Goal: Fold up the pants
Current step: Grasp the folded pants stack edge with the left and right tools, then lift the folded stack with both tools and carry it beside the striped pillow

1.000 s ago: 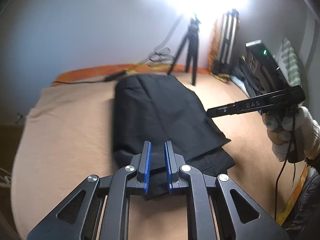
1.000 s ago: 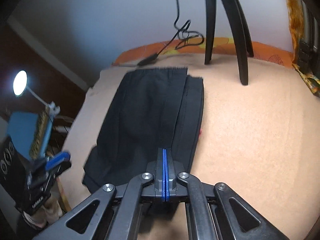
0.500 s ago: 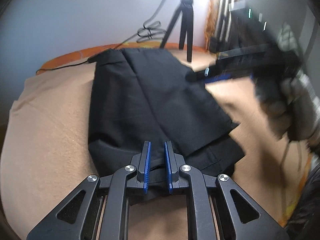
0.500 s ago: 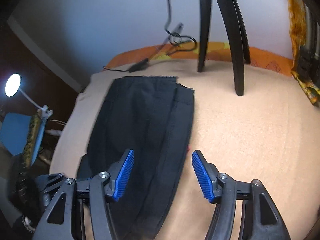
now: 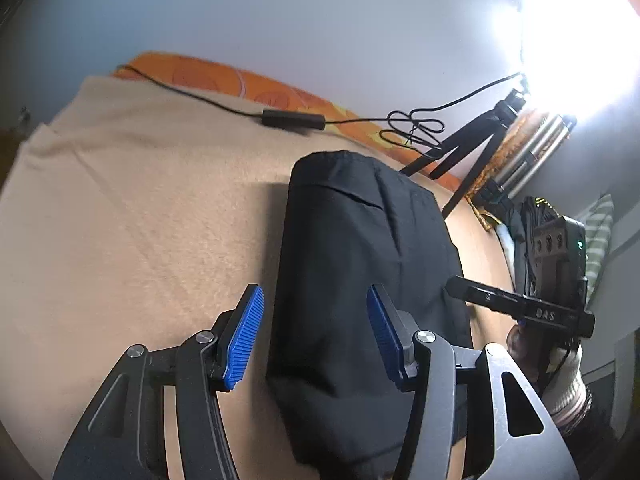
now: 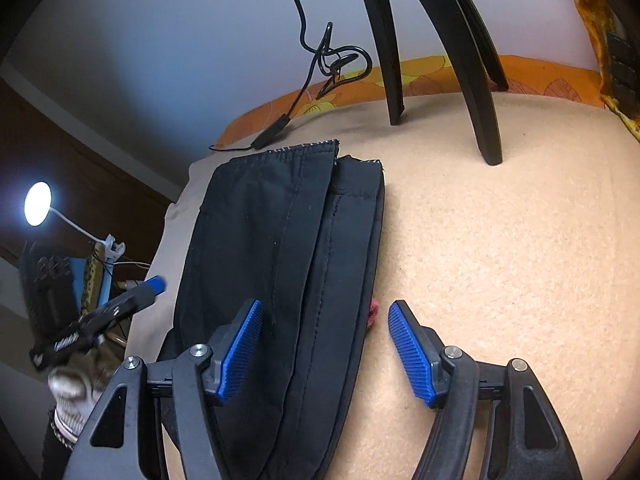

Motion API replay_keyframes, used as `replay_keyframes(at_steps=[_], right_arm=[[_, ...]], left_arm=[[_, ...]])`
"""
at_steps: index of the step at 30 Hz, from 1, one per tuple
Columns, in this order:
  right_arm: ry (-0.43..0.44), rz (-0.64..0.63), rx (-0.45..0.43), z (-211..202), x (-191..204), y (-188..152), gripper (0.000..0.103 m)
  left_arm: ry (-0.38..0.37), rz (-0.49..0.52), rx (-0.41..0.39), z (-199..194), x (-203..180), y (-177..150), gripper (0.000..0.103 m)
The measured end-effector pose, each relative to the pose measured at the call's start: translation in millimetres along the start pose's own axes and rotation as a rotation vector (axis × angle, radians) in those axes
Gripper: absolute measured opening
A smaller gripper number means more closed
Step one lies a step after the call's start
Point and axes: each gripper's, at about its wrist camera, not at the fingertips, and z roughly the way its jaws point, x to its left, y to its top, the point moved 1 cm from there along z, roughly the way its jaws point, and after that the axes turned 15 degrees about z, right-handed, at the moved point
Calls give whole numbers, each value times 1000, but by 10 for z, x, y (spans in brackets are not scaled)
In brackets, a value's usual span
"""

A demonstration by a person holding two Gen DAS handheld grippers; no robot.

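Observation:
Folded black pants (image 5: pixel 360 272) lie flat on a beige blanket (image 5: pixel 140 220). My left gripper (image 5: pixel 314 300) hovers over their near left edge. Its jaws are opening, the blue pads stand clear of the cloth, and one pad is out over the blanket. In the right wrist view the pants (image 6: pixel 280 260) show stitched seams and a hem at the far end. My right gripper (image 6: pixel 325 312) straddles their right edge, jaws opening, pads not touching. Each gripper also shows from the side in the other view: the right gripper (image 5: pixel 520 312) and the left gripper (image 6: pixel 120 308), both in gloved hands.
A black tripod (image 6: pixel 440 60) stands on the blanket just beyond the pants. A black cable with an inline box (image 5: pixel 292 120) runs along the orange bed edge (image 5: pixel 224 80). A small pink scrap (image 6: pixel 374 312) peeks from under the pants' right edge. A lamp (image 6: pixel 38 204) glows at left.
Both grippers went from nearly shut to open, the right one letting go of the pants' edge first. The left gripper swung toward the left edge and rolled; the pants now lie right of its centre.

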Motion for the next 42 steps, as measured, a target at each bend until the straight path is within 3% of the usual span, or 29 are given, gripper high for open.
replay_keyframes(at_steps=[14, 16, 17, 24, 30, 34, 42], right_arm=[[86, -49, -20, 75, 68, -28, 70], [91, -56, -25, 101, 84, -34, 65], [83, -64, -35, 113, 104, -45, 56], [100, -87, -57, 99, 246, -126, 29], [100, -106, -90, -63, 373, -194, 24], [118, -116, -114, -267, 426, -241, 24], [133, -161, -187, -933, 480, -477, 24]], left_arm=[[-2, 34, 27, 316, -90, -67, 53], [1, 44, 16, 335, -99, -65, 53], [6, 49, 11, 342, -103, -66, 51], [53, 48, -23, 305, -142, -73, 13], [93, 81, -84, 123, -307, -79, 7], [131, 156, -124, -64, -514, -82, 7], [182, 298, -210, -506, -1168, -110, 7]])
